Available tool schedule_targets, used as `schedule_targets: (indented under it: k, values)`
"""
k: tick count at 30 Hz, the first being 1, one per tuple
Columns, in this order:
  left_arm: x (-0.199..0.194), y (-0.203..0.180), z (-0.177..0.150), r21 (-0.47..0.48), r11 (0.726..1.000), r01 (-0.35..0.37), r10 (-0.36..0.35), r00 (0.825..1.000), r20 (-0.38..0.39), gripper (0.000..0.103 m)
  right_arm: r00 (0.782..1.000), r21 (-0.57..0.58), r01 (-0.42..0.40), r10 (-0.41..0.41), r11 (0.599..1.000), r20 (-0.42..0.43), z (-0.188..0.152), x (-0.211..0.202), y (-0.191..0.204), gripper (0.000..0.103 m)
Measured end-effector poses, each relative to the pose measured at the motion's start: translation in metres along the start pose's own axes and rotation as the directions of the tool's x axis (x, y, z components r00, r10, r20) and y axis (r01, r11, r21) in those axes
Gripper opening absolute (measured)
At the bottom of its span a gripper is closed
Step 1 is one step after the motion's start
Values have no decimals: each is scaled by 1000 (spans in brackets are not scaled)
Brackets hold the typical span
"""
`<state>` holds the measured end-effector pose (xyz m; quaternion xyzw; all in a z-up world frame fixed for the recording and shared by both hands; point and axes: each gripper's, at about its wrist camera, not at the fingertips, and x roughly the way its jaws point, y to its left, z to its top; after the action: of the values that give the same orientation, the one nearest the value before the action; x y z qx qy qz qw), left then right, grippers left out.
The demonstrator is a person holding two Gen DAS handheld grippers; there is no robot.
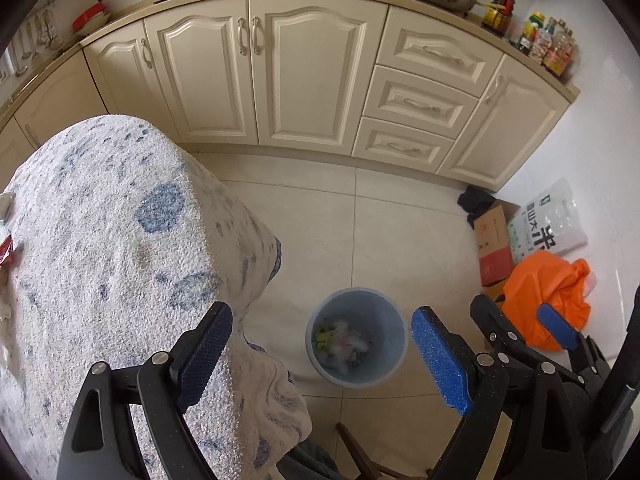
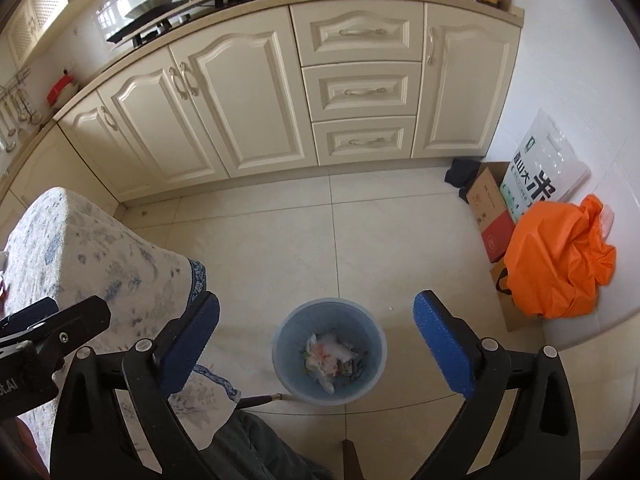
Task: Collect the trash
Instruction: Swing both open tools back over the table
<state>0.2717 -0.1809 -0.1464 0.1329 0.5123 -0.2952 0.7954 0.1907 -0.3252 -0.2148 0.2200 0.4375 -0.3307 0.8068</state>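
A light blue bin (image 1: pixel 394 332) stands on the tiled floor beside the cloth-covered table (image 1: pixel 112 240). Crumpled wrappers and paper (image 1: pixel 344 340) lie inside it. My left gripper (image 1: pixel 324 356) hangs above the bin, open, with nothing between its blue pads. In the right wrist view the same bin (image 2: pixel 288 328) holds white and reddish trash (image 2: pixel 328 356). My right gripper (image 2: pixel 316 346) is also over it, open and empty. The right gripper's fingers (image 1: pixel 558 328) show at the right of the left wrist view. A red wrapper (image 1: pixel 6 252) lies at the table's far left edge.
Cream cabinets (image 2: pixel 248 112) line the far wall. A cardboard box (image 2: pixel 492 216), a rice bag (image 2: pixel 540 168) and an orange bag (image 2: pixel 560 256) stand at the right wall. A wooden chair leg (image 2: pixel 260 400) reaches toward the bin. Tiled floor (image 2: pixel 280 240) lies between bin and cabinets.
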Motion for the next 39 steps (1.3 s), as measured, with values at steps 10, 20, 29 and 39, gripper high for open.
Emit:
schedule_targets:
  k: [10, 20, 29, 39]
  values:
    - [-14, 11, -13, 0, 1000, 7, -7, 1000, -2, 88, 1000, -8, 27, -26, 1000, 11, -3, -9, 1, 99]
    - [-53, 40, -26, -66, 998, -26, 29, 999, 43, 88, 998, -59, 2, 2, 998, 68, -4, -35, 21, 99]
    - [-113, 101, -64, -193, 976, -96, 120, 986, 114, 88, 988, -185, -80, 102, 980, 115, -8, -64, 83, 99]
    - [-174, 187, -116, -398, 894, -206, 271, 956, 114, 89, 956, -423, -239, 289, 874, 57, -33, -83, 199, 99]
